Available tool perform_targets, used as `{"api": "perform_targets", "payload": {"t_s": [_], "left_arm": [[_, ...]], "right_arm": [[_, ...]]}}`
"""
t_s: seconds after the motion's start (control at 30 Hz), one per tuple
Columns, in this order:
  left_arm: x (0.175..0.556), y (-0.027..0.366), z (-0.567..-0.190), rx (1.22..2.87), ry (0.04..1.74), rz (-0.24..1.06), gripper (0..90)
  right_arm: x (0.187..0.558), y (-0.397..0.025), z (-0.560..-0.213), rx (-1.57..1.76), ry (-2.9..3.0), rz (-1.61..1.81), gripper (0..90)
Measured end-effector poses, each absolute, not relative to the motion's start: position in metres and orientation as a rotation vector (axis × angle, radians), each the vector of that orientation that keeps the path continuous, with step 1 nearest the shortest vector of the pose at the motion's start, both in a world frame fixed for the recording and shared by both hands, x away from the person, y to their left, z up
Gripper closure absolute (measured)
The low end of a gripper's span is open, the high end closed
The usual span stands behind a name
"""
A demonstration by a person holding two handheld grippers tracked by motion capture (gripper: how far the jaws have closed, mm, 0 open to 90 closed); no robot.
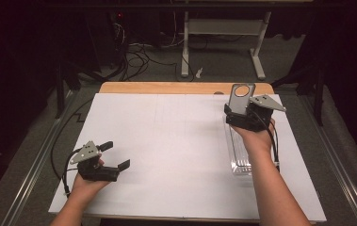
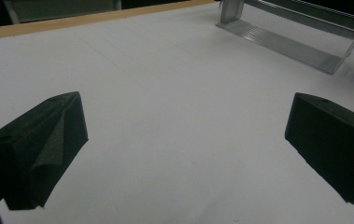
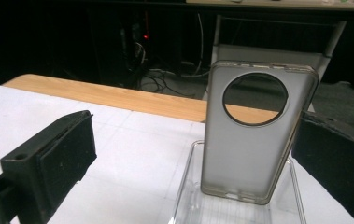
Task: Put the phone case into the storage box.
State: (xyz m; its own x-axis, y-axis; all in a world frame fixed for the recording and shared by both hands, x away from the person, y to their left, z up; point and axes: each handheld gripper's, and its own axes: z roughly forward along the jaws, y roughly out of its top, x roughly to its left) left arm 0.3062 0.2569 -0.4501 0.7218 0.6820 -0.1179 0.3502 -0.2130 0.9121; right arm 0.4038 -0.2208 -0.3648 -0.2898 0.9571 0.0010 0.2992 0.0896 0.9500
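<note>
The phone case (image 3: 254, 135) stands upright in the clear tray (image 3: 188, 196) at right of frame, between the right gripper's (image 3: 198, 158) wide jaws, so it could topple if bumped, while the left gripper (image 1: 115, 155) waits open.

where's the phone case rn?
High view, right side: the phone case stands upright at the far end of the clear tray, just ahead of the right gripper, whose jaws stand open.
</note>
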Motion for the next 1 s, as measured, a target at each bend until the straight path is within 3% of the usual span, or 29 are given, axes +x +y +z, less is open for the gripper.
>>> {"api": "perform_targets", "payload": {"t_s": [0.63, 1.0], "left_arm": [[0.305, 0.255, -0.449, 1.825, 0.811, 0.382, 0.6], [0.304, 0.254, -0.449, 1.823, 0.815, 0.386, 0.7]], "right_arm": [[0.338, -0.229, -0.364, 1.107, 1.745, 1.345, 0.3], [0.308, -0.251, -0.384, 1.075, 1.767, 1.355, 0.2]]}}
